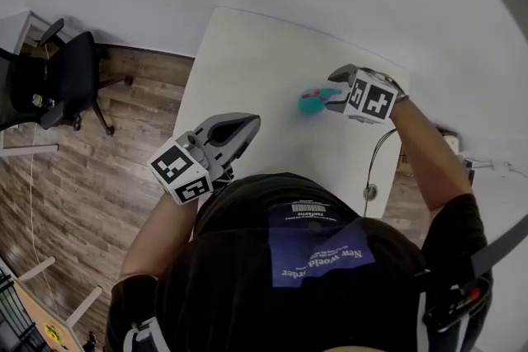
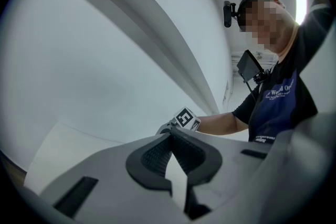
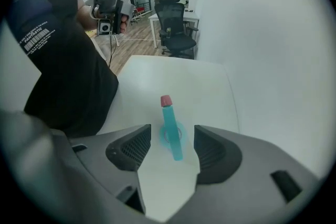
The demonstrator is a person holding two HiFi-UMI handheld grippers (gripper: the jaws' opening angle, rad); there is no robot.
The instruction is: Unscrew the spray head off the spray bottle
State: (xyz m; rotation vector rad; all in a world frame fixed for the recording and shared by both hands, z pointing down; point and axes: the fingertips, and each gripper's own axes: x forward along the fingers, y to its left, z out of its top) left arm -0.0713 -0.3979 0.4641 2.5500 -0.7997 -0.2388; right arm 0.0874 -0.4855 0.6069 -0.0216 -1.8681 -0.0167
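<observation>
From my station, the right gripper view is my best look. The right gripper is pointed steeply down at the tabletop with its jaws standing wide. The spray bottle shows in the gap between them, with bare table on either side of it, and neither pad presses on it. I see the bottle almost from straight above. Its teal spray head runs as a bar to a pinkish nozzle tip, and the body below shrinks to a ring, so I can't make out its shape or the joint where the head screws on. I also can't judge how high the jaw tips are above it.

In the head view the spray bottle sits on the right half of the tabletop, closer to the right edge than the left and away from the corners. The right gripper covers part of it, leaving only a teal blob.

The left gripper is held level over the near left part of the table. The person's torso cuts off the near edge there. In its own view the left gripper has its jaws pressed together, with nothing between them.
</observation>
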